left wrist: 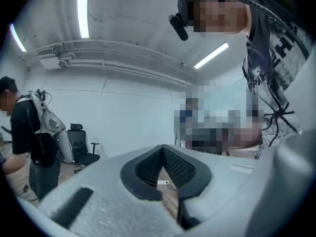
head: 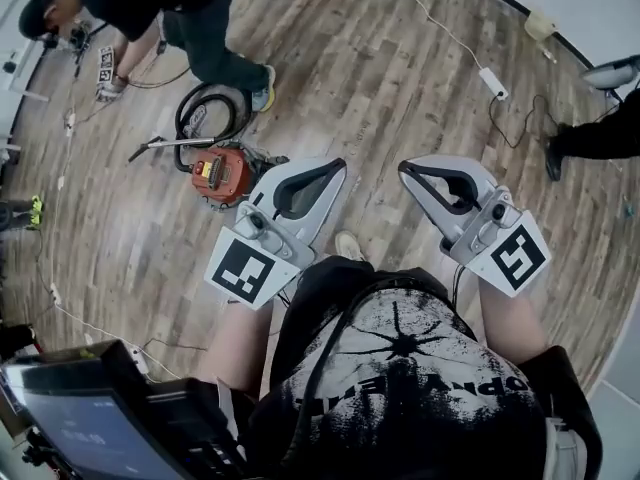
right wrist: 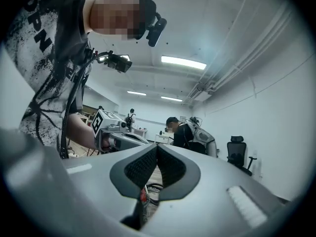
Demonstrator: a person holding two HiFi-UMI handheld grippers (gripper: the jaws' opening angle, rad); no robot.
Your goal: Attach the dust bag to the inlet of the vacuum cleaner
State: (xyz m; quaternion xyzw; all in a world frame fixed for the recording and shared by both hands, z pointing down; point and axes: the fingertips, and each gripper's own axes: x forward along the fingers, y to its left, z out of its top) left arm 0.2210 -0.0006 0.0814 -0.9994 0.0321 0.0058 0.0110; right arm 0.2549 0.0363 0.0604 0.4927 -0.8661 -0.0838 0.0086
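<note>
A red canister vacuum cleaner [head: 224, 173] sits on the wooden floor, its black hose [head: 210, 113] coiled behind it and a metal wand lying to its left. No dust bag shows in any view. My left gripper [head: 337, 165] [left wrist: 163, 147] is held level in the air, shut, with nothing between its pads. My right gripper [head: 404, 168] [right wrist: 156, 146] is level beside it, also shut and empty. Both hang above the floor, to the right of the vacuum. In the right gripper view, a bit of the vacuum's red [right wrist: 143, 196] peeks through below the jaws, and the left gripper's marker cube [right wrist: 104, 123] is at the left.
A person in dark clothes [head: 150, 3] bends over near the vacuum's far side. A white power strip [head: 493, 81] and cables lie on the floor at the far right, by another person's shoe [head: 553, 158]. A screen [head: 80, 418] stands at my lower left. An office chair [left wrist: 79, 144] stands by the wall.
</note>
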